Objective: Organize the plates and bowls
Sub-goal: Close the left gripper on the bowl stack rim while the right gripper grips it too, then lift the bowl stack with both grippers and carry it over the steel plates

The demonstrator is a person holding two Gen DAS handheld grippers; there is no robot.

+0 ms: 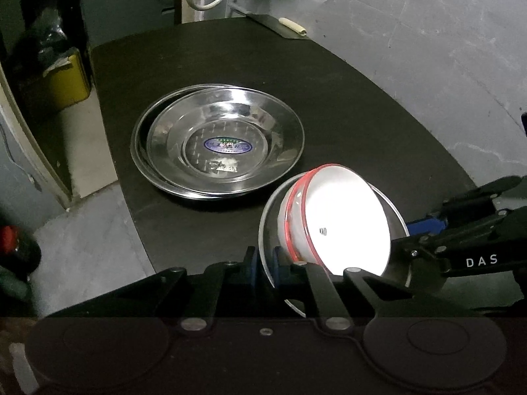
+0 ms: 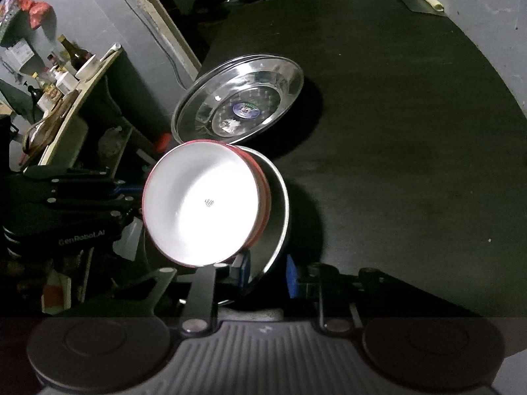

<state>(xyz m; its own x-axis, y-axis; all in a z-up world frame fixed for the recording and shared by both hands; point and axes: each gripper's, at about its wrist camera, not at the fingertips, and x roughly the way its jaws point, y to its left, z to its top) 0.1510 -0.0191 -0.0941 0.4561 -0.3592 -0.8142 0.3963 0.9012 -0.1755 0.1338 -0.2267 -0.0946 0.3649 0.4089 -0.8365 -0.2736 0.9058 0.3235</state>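
In the left wrist view, at the far left of the frame, the floor and some dark clutter are too dim for me to name. Moving right, two nested steel plates [image 1: 217,144] lie flat on the black table [image 1: 346,98], just left of centre, the upper one bearing a blue oval sticker. Lower and right of centre I hold the steel bowl [image 1: 266,230] tilted, with the white bowls [image 1: 342,220], red-rimmed and stacked, sitting inside it. My left gripper [image 1: 264,265] sits low at the bottom middle, its blue pads pinching the steel bowl's near rim from both sides. The bowl's lower edge is cut off behind the gripper's black linkage. At the right edge my right gripper [image 1: 425,227] reaches in level from the side; its tip disappears behind the steel bowl's far rim, so from here I cannot tell how its fingers stand.

In the right wrist view, the left gripper [image 2: 122,194] shows at the left edge as a dark body, its tip hidden behind the white bowls [image 2: 204,204], which glare too brightly to read the small mark inside. Right of them is the steel bowl [image 2: 278,210], seen edge-on. At the bottom middle the right gripper [image 2: 268,273] straddles that rim with blue pads on either side; the right pad appears to stand slightly off the metal. The plates [image 2: 240,98] rest above centre, and the table [image 2: 411,131] fills the right.
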